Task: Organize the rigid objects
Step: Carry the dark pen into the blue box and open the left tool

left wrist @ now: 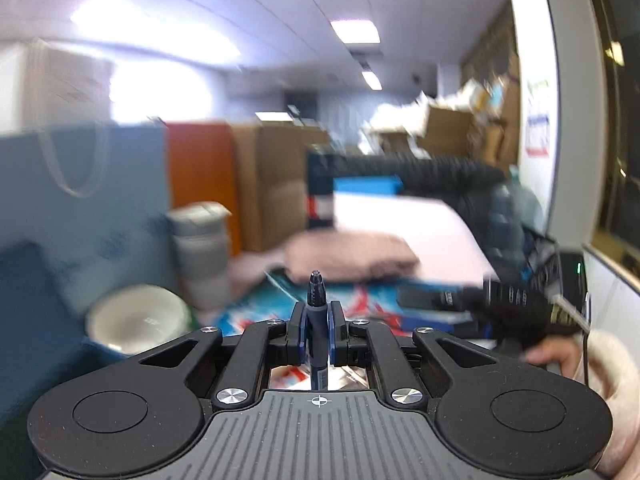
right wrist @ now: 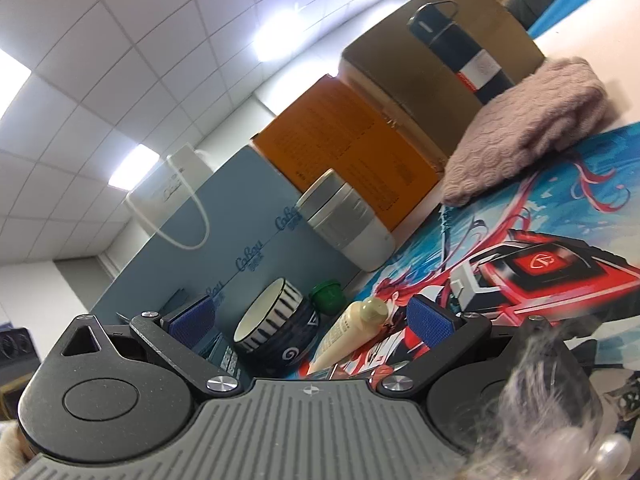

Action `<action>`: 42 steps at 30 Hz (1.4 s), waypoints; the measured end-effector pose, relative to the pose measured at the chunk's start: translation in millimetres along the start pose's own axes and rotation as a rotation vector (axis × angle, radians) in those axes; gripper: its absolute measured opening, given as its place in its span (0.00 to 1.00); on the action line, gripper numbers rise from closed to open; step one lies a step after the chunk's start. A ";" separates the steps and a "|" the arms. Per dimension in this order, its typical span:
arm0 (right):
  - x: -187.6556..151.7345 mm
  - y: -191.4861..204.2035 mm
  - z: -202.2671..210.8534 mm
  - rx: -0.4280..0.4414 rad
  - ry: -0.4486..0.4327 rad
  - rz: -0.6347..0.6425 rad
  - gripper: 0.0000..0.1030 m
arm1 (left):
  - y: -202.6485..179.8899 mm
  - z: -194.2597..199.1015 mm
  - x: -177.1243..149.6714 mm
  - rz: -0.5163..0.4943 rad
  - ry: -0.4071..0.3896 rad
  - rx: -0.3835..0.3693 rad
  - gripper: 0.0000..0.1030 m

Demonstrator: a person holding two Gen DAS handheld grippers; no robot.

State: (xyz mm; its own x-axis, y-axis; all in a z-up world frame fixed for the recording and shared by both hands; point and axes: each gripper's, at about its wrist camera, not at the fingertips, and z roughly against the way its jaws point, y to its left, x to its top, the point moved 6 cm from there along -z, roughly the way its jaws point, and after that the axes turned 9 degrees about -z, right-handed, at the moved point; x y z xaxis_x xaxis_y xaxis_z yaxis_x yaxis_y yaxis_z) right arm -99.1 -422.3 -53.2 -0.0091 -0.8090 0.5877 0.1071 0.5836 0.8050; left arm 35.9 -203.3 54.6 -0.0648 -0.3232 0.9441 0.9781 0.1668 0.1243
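Observation:
My left gripper (left wrist: 316, 322) is shut on a dark pen (left wrist: 315, 294), whose tip sticks up past the blue pads; it is lifted above the colourful desk mat (left wrist: 360, 300). The left wrist view is blurred. My right gripper (right wrist: 312, 320) stands open, its blue pads wide apart, low over the mat (right wrist: 540, 216). Just ahead of it lie a cream tube (right wrist: 352, 332), a dark striped bowl (right wrist: 276, 328) and a green cap (right wrist: 329, 295). A grey-white canister (right wrist: 348, 224) stands further back.
A blue paper bag (right wrist: 224, 248), an orange box (right wrist: 344, 140) and a cardboard box (right wrist: 432, 80) line the back. A dark flask (right wrist: 460, 52) and a folded pink towel (right wrist: 532, 116) lie on the right. A white bowl (left wrist: 136, 320) and a sleeved hand (left wrist: 560, 356) show in the left wrist view.

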 end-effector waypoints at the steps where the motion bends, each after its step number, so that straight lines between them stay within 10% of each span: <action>1: -1.9 1.7 -1.7 -0.005 0.012 0.012 1.00 | 5.7 11.5 3.3 0.012 -0.023 0.026 0.08; 9: -20.0 38.3 -5.0 0.012 0.065 0.050 1.00 | 59.6 89.9 8.4 0.052 -0.084 0.311 0.08; 14: -48.5 68.8 -19.9 0.104 0.163 0.023 1.00 | 93.1 90.3 -17.6 0.020 0.160 0.450 0.08; 20: -74.4 83.6 -31.6 0.124 0.213 0.123 1.00 | 118.3 42.2 -49.4 -0.005 0.493 0.423 0.08; 25: -75.6 77.1 -30.7 0.117 0.216 0.122 1.00 | 124.7 10.9 -65.2 0.060 0.575 0.332 0.09; 35: -75.8 69.5 -33.9 0.112 0.251 0.079 1.00 | 128.3 8.8 -79.4 0.133 0.552 0.317 0.20; 39: -79.0 70.8 -34.8 0.114 0.266 0.100 1.00 | 120.9 27.4 -61.6 0.162 0.415 0.375 0.67; 42: -82.7 72.8 -35.7 0.107 0.276 0.128 1.00 | 106.7 42.7 -45.0 0.185 0.286 0.398 0.73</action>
State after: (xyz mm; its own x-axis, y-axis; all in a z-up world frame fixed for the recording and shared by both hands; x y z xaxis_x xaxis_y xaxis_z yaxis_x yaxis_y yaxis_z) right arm -55.0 -315.3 -46.1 0.2692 -0.7089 0.6519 -0.0149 0.6738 0.7388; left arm 134.8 -131.2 38.3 0.2128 -0.4872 0.8470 0.8135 0.5685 0.1226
